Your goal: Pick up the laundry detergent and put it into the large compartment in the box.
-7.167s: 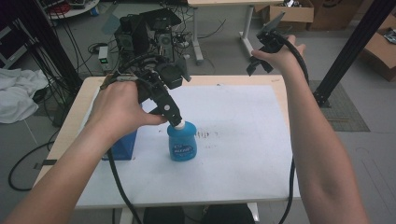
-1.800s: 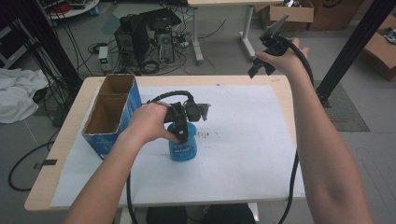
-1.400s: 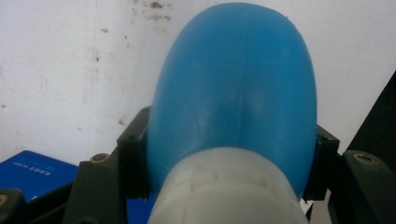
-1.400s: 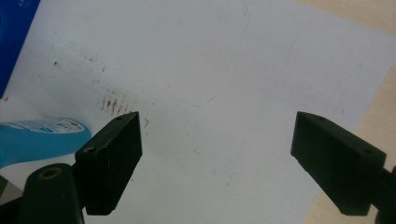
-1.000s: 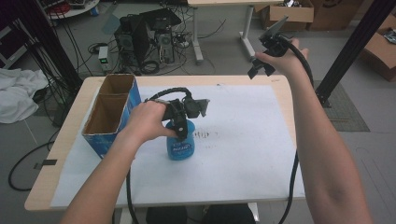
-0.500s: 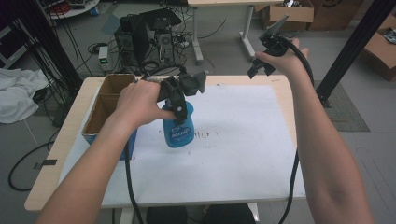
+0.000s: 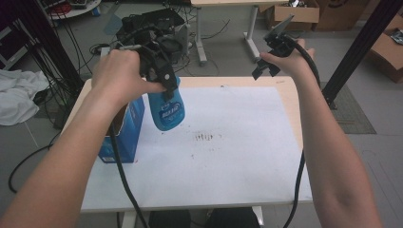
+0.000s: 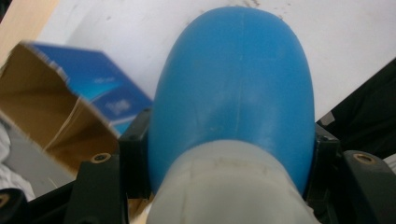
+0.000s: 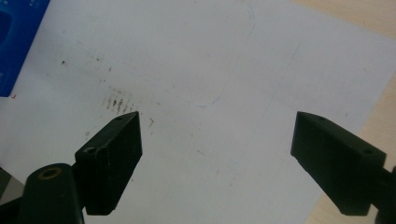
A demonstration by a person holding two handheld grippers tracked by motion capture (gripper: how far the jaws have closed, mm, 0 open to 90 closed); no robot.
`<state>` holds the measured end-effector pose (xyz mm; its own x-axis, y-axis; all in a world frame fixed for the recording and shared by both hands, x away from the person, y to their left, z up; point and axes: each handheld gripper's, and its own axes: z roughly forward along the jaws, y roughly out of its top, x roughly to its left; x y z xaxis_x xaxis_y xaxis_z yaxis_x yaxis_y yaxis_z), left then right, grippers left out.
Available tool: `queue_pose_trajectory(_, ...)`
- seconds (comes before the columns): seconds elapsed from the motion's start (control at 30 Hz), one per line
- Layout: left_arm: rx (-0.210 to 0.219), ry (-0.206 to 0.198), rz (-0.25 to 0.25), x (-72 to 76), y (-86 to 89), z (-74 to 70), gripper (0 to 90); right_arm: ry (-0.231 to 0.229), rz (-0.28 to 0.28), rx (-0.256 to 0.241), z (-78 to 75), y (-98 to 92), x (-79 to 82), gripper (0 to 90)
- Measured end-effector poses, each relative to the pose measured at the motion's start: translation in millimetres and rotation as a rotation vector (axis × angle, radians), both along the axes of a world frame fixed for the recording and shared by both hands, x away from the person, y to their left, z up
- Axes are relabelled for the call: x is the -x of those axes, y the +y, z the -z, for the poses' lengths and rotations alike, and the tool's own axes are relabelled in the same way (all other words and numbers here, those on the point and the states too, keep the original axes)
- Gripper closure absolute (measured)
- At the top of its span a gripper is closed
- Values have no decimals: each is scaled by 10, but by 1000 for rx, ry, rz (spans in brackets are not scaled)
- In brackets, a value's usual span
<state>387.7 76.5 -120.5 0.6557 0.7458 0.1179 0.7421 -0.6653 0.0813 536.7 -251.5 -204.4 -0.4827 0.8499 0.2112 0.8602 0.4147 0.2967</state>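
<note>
A blue plastic bottle (image 7: 167,108) with a white cap (image 8: 229,186) hangs in the air over the table's left side, tilted a little. My left gripper (image 7: 164,80) is shut on its neck, one black jaw on each side just above the cap. Beside and below the bottle stands an open blue carton (image 7: 122,134); its brown inside (image 8: 44,109) faces up. My right gripper (image 7: 270,53) is held high over the table's far right edge. It is open, with nothing between its fingers (image 9: 114,154), and it looks down on the white sheet (image 9: 196,70).
A white paper sheet (image 7: 228,156) covers most of the wooden table (image 7: 290,102), with dark smudges (image 7: 205,137) near its middle. Cables trail from both grippers over the near edge. Beyond the table lie computer gear, cardboard boxes and a black post on the floor.
The left gripper has lifted the blue bottle off the sheet and carried it up and left, toward the carton. The right gripper has stayed where it was.
</note>
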Motion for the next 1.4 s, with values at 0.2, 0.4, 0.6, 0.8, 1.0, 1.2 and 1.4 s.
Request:
queue_pose_trajectory(0.2, 14, -13, -173, -54, 313, -180, 376, -6, 7, 3, -8, -11, 4, 165)
queue_pose_trajectory(0.4, 14, -42, -382, -94, 626, -291, 377, -5, 14, 2, -13, -30, 7, 165)
queue_pose_trajectory(0.6, 5, -44, -514, -116, 938, -332, 377, -4, 21, -1, -12, -67, 1, 165)
queue_pose_trajectory(0.8, -9, -47, -645, -139, 1252, -303, 378, -3, 18, -2, -6, -70, -5, 165)
queue_pose_trajectory(1.0, 2, -38, -723, -150, 1498, -238, 378, 0, 19, -1, -4, -67, -8, 165)
queue_pose_trajectory(1.2, -1, -32, -742, -172, 1590, -160, 378, 2, 25, -1, -1, -55, -15, 165)
queue_pose_trajectory(1.4, 8, -20, -748, -210, 1600, -69, 378, 5, 20, 8, 18, -42, -23, 165)
